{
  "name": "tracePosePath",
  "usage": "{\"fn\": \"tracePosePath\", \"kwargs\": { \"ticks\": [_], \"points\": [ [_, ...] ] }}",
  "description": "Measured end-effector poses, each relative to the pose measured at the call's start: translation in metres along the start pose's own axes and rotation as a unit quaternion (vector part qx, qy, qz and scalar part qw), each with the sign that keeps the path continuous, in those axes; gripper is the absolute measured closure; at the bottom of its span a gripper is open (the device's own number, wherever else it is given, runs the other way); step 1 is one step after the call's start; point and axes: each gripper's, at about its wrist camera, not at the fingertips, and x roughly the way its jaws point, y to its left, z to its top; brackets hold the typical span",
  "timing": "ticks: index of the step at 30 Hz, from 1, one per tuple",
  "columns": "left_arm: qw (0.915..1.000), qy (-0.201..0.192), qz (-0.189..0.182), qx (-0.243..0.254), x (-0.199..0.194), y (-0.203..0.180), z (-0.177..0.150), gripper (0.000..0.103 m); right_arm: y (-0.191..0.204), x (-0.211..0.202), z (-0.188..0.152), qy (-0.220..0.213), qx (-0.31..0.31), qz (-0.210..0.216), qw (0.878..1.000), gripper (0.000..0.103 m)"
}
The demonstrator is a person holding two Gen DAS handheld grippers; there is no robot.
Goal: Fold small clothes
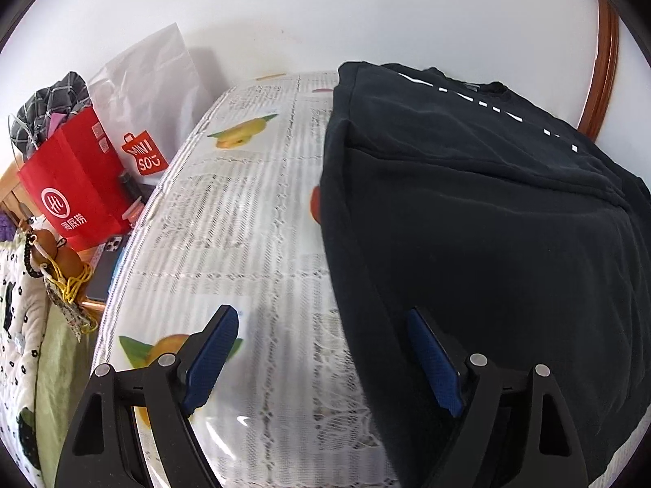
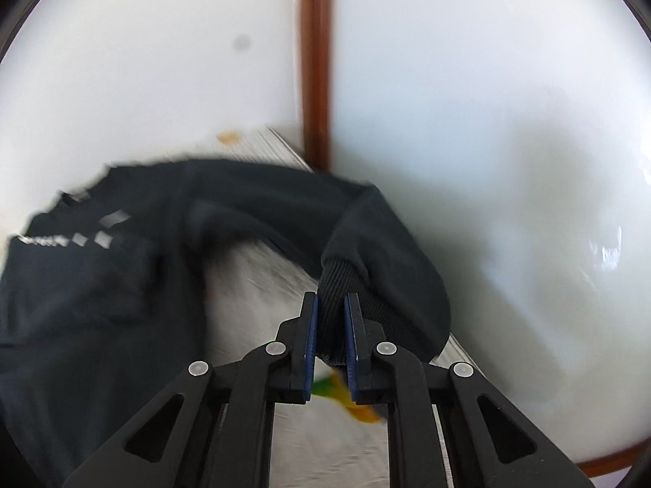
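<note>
The right gripper (image 2: 330, 317) is clamping the ribbed cuff (image 2: 341, 284) of the black cotton sweatshirt (image 1: 468, 223) lying at 2 o'clock on the fruit-print tablecloth (image 1: 244, 223), left gripper (image 1: 321, 358) hanging wide open, empty, so I'd be carrying that sleeve slowly across, keeping it taut.

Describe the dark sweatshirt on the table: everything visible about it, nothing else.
The dark sweatshirt is navy-black, soft knit, with white lettering across the chest. Its body lies spread, slightly creased, on the fruit-print tablecloth. One sleeve is lifted off the cloth: the right gripper is shut on its ribbed cuff. The open left gripper straddles the body's near edge, not gripping it.
</note>
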Motion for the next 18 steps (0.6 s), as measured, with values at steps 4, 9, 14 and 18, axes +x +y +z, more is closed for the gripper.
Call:
{"fn": "tracePosePath", "kwargs": {
  "ticks": [4, 9, 14, 18],
  "points": [
    [0.9998, 0.005, -0.015, -0.015, 0.004, 0.01, -0.002, 0.019, 0.062, -0.042, 0.03, -0.048, -0.039, 0.045, 0.997, 0.098],
    [0.9996, 0.002, -0.027, -0.012, 0.008, 0.011, -0.005, 0.019, 0.151, -0.068, 0.05, -0.071, -0.093, 0.097, 0.988, 0.098],
    [0.9991, 0.0, -0.038, -0.02, 0.01, 0.013, -0.007, 0.017, 0.234, -0.074, 0.049, -0.052, -0.132, 0.156, 0.978, 0.098],
    [0.999, 0.004, -0.04, -0.016, 0.011, 0.012, -0.006, 0.013, 0.294, -0.084, 0.044, -0.058, -0.167, 0.191, 0.966, 0.099]
  ]
}}
